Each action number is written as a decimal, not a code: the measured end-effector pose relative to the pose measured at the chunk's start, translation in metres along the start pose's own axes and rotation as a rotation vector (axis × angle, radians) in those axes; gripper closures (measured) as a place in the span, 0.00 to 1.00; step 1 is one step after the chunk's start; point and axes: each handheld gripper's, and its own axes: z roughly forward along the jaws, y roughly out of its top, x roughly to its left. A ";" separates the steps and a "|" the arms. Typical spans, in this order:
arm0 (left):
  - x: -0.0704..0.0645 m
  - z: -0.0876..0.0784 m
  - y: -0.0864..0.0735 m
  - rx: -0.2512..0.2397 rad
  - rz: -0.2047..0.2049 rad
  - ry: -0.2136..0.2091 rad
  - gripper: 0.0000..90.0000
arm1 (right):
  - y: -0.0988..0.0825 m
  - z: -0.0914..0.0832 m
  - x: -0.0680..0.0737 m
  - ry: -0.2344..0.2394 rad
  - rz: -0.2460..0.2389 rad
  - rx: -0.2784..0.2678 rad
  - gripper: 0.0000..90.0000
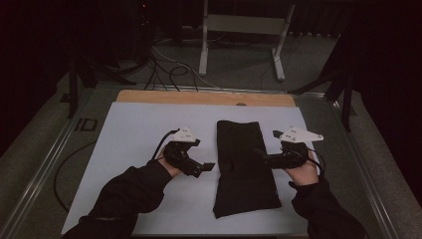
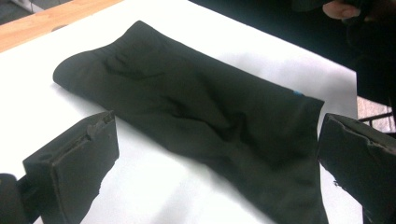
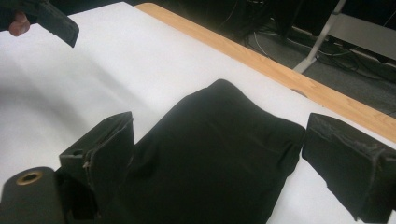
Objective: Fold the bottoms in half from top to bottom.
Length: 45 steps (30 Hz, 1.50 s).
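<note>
Black folded cloth garment (image 1: 245, 167), long and flat, lying lengthwise on the white sheet (image 1: 134, 129) that covers the tabletop, right of centre and running from near the far wooden edge (image 1: 204, 97) toward the near edge. Left gripper (image 1: 204, 167) hovers just beside the garment's left long edge, jaws spread wide and holding nothing; right gripper (image 1: 259, 154) reaches over the right long edge, jaws likewise wide and empty. Flanking the cloth at mid-length probably lets both tongs pinch opposite edges together for a fold or lift.
</note>
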 end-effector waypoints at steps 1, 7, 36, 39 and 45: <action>0.001 0.001 0.001 0.000 -0.006 0.001 0.00 | 0.001 0.002 -0.001 0.001 0.005 -0.005 0.10; 0.007 0.010 0.007 0.021 -0.003 0.016 0.00 | 0.008 0.015 -0.011 0.006 0.011 -0.005 0.10; 0.051 0.061 0.019 0.030 -0.145 0.123 0.00 | 0.013 0.076 -0.058 -0.038 0.076 0.069 0.10; 0.056 0.068 0.017 0.035 -0.163 0.122 0.00 | 0.008 0.081 -0.063 -0.055 0.083 0.087 0.10; 0.065 0.084 0.014 0.046 -0.203 0.128 0.00 | 0.000 0.093 -0.072 -0.083 0.097 0.148 0.10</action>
